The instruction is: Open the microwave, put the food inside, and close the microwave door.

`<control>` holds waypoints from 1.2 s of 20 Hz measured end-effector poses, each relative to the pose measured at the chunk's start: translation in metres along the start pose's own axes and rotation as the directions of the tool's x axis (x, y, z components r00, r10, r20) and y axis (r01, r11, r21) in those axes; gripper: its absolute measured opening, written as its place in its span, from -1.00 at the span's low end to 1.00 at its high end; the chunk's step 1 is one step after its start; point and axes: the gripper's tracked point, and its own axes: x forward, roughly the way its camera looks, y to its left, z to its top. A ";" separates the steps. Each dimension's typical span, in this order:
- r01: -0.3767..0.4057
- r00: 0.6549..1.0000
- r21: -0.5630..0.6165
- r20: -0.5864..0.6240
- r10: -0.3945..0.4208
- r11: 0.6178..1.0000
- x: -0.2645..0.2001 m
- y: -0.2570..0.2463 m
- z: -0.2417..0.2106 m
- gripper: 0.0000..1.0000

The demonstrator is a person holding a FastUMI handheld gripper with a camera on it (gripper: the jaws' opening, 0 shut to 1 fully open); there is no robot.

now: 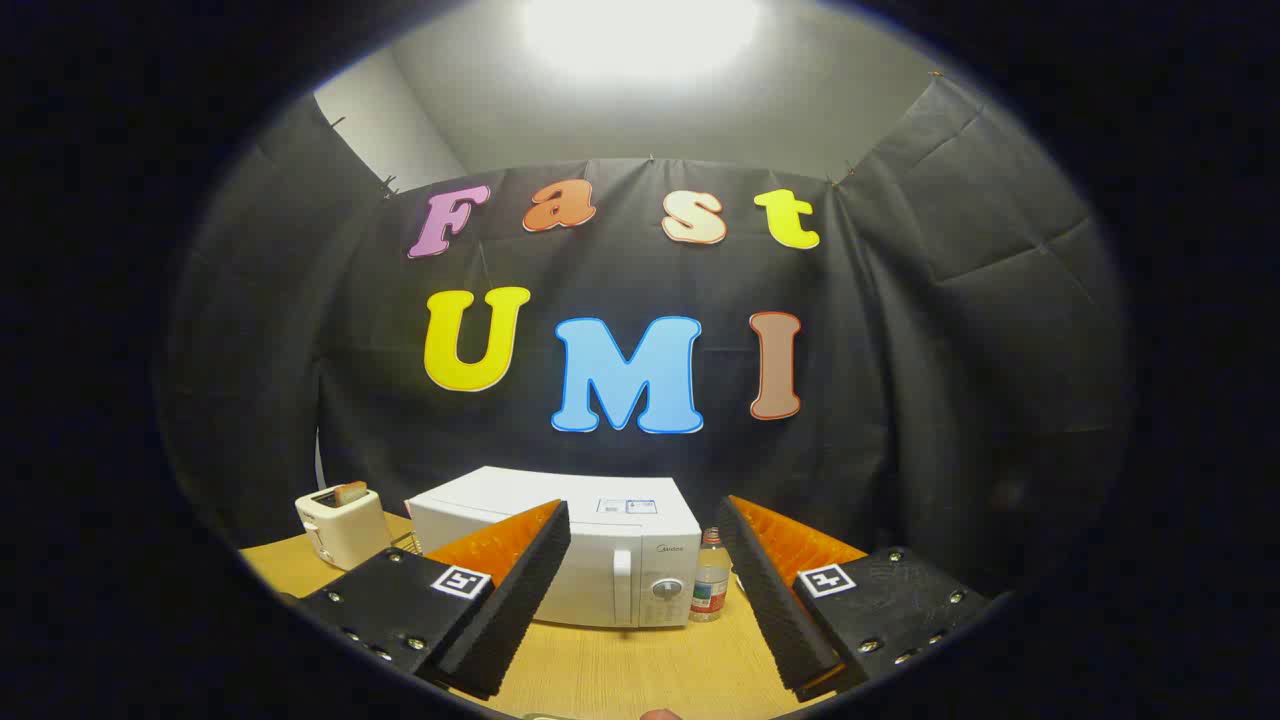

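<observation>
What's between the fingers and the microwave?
Just bare table in the gripper view. The open gripper hangs short of the closed microwave.

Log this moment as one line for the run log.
gripper: open, holding nothing | microwave: door closed, beyond fingers | toaster: beside microwave | bottle: other side | stage: approach

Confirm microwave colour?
White, door closed; microwave shows best in the gripper view, beyond the open claw.

camera rides on the tongs (645, 600), looking forward and level over the worktop (640, 665) at the nearby microwave (600, 555).
</observation>
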 end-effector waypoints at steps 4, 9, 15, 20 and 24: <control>-0.018 1.000 0.001 0.004 0.018 1.000 -0.001 0.008 0.003 0.92; 0.000 1.000 -0.020 0.013 0.001 1.000 0.002 0.008 0.007 0.92; 0.011 1.000 -0.020 -0.001 -0.011 1.000 0.003 0.006 0.001 0.92; 0.012 1.000 -0.014 0.004 -0.012 1.000 0.006 0.007 -0.001 0.92; 0.005 1.000 -0.015 0.006 -0.005 1.000 0.013 0.010 -0.002 0.92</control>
